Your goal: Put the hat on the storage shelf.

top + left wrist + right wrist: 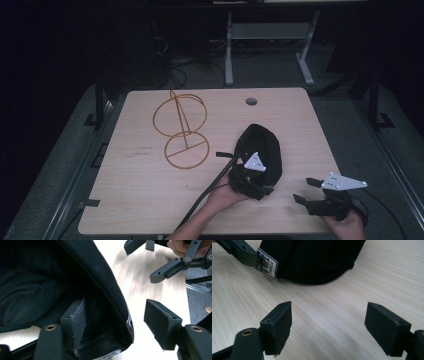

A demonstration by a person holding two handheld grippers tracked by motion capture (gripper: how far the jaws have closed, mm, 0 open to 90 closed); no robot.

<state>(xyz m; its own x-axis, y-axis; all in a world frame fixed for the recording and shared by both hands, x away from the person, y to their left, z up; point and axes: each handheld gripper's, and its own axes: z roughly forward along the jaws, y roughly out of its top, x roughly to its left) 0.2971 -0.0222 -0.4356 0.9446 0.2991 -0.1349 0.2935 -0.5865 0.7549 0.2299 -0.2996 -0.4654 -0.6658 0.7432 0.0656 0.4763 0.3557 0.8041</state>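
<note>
With the black cap point(260, 150) lying right of centre in the high view, its rim sits loosely between the left gripper's point(248, 176) spread jaws, so it could slide out if lifted before they close, while the right gripper point(312, 192), also spread and empty, waits at lower right.

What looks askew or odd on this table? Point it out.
The gold wire stand lies tipped on its side at the table's far left, not upright. The black cap sits upside down, its rim between the open left gripper's jaws, white label exposed.
</note>
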